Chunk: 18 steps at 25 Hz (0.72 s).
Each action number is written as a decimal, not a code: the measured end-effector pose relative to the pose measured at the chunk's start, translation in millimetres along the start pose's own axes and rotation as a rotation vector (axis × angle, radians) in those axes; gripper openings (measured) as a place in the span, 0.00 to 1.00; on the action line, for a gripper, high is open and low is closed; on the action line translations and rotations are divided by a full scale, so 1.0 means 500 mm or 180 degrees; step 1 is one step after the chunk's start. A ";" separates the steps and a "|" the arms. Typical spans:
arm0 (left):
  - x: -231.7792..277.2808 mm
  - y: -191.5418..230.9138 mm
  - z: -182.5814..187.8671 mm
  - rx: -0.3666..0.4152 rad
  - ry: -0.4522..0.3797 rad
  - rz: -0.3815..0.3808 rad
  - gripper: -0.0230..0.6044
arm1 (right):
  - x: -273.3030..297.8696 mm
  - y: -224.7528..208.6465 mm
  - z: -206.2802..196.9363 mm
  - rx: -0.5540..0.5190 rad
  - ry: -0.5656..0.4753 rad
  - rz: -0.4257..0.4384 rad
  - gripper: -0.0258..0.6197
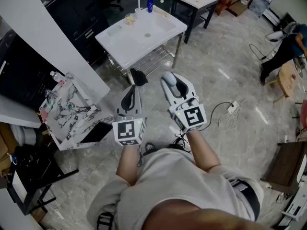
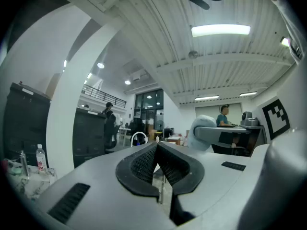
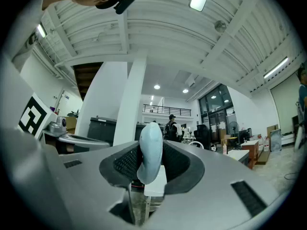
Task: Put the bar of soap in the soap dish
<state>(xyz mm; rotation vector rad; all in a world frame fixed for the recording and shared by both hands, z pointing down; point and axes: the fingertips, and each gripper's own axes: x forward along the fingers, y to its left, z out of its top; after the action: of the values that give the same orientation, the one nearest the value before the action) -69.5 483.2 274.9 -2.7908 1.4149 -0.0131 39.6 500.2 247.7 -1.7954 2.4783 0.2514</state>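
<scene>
Marbled floor (image 1: 230,80) fills the head view, and the white sink table (image 1: 139,35) stands well ahead of both grippers. Your right gripper (image 1: 171,83) carries the bar of soap (image 1: 167,79) out over open floor, with your left gripper (image 1: 130,96) just beside it. I cannot pick out the soap dish on the sink table at this size. Risk: if you approach before you locate it, you may set the bar down in the wrong place.

Left gripper view: the jaws are together with nothing between them. Risk: closed like this, the gripper cannot steady or catch the bar.

Right gripper view: the pads clamp the pale blue bar on its two broad faces. It stands on edge and much of it projects past the pads. Risk: soap is likely slick and this bar is rounded, so a harder squeeze or a jolt while you walk may shoot it out forward. Any slackening drops it to the floor.
</scene>
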 end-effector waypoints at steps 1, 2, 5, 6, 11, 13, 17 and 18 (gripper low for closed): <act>-0.002 0.012 -0.002 0.0005 -0.0011 -0.0010 0.07 | 0.009 0.009 -0.002 -0.0008 -0.0009 0.0006 0.24; -0.004 0.023 -0.004 0.0008 -0.0020 -0.0021 0.07 | 0.017 0.018 -0.003 -0.0013 -0.0016 0.0011 0.24; -0.010 0.050 -0.012 0.0000 -0.0024 -0.0062 0.07 | 0.036 0.038 -0.008 0.0006 -0.0019 0.0011 0.24; -0.011 0.056 -0.015 -0.0011 -0.0019 -0.0073 0.07 | 0.039 0.043 -0.011 0.0014 -0.0011 0.0005 0.24; 0.001 0.056 -0.032 -0.0057 0.0037 -0.0169 0.07 | 0.041 0.046 -0.026 0.0007 0.0079 -0.0048 0.24; 0.013 0.052 -0.033 -0.0054 0.0045 -0.0200 0.07 | 0.046 0.032 -0.035 0.0010 0.0160 -0.0082 0.24; 0.055 0.056 -0.039 -0.0033 0.0075 -0.0223 0.07 | 0.077 -0.006 -0.049 -0.0012 0.0153 -0.0091 0.24; 0.070 0.058 -0.040 -0.0028 0.0081 -0.0220 0.07 | 0.088 -0.017 -0.052 -0.0023 0.0121 -0.0073 0.24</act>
<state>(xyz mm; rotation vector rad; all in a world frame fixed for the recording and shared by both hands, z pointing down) -72.5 437.7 294.7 -2.8556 1.3260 -0.0433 34.7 452.2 265.8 -1.8472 2.4837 0.2273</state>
